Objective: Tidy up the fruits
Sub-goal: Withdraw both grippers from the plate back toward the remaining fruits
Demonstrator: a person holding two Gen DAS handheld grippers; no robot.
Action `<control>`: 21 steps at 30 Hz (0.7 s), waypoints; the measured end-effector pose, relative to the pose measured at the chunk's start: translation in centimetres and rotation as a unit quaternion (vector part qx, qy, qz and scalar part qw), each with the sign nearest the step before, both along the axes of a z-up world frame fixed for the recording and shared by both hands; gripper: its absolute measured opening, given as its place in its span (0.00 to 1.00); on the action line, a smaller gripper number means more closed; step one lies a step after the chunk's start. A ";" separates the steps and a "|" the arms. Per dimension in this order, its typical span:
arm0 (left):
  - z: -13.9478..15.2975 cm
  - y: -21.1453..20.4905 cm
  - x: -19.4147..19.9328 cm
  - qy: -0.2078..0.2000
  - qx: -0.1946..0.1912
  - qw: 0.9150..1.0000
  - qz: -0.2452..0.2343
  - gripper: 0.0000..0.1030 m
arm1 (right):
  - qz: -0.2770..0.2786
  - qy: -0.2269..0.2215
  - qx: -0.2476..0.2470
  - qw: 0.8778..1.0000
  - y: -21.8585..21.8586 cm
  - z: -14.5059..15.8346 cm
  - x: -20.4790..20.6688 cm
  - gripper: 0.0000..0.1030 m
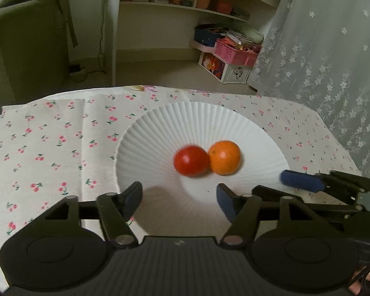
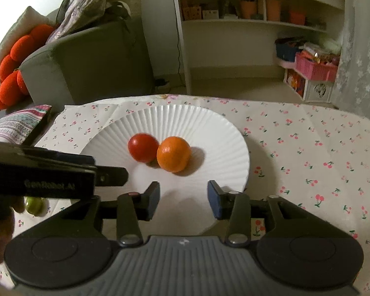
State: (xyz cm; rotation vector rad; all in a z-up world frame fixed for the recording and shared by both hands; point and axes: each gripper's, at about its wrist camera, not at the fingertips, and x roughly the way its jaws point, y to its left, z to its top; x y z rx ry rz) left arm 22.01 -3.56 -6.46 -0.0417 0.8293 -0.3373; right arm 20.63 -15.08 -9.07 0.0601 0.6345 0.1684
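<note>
I am watching the red tomato (image 1: 191, 161) and the orange (image 1: 224, 157) sitting touching at the middle of the white ridged plate (image 1: 145, 133) on the bench (image 1: 49, 135), while my left hand-held gripper (image 1: 179, 198) and right hand-held gripper (image 2: 183, 198) are hanging spread apart and empty over the plate's near rim.

Dim indoor light, soft shadows, fisheye-warped edges

green fruit (image 2: 34, 205) half hidden, shelf items blurred
</note>
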 end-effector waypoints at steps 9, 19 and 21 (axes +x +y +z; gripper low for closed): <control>2.9 2.7 -1.8 0.002 -0.059 0.998 0.023 0.77 | 0.001 -0.008 0.011 1.000 -0.4 0.2 -1.7 0.68; 3.9 5.1 -6.2 0.004 -0.012 0.998 0.069 0.79 | 0.085 0.008 0.013 0.996 1.3 0.6 -4.2 0.73; 3.8 5.7 -6.9 0.019 -0.009 0.996 0.083 0.79 | 0.102 0.013 0.014 0.995 1.6 0.7 -4.6 0.73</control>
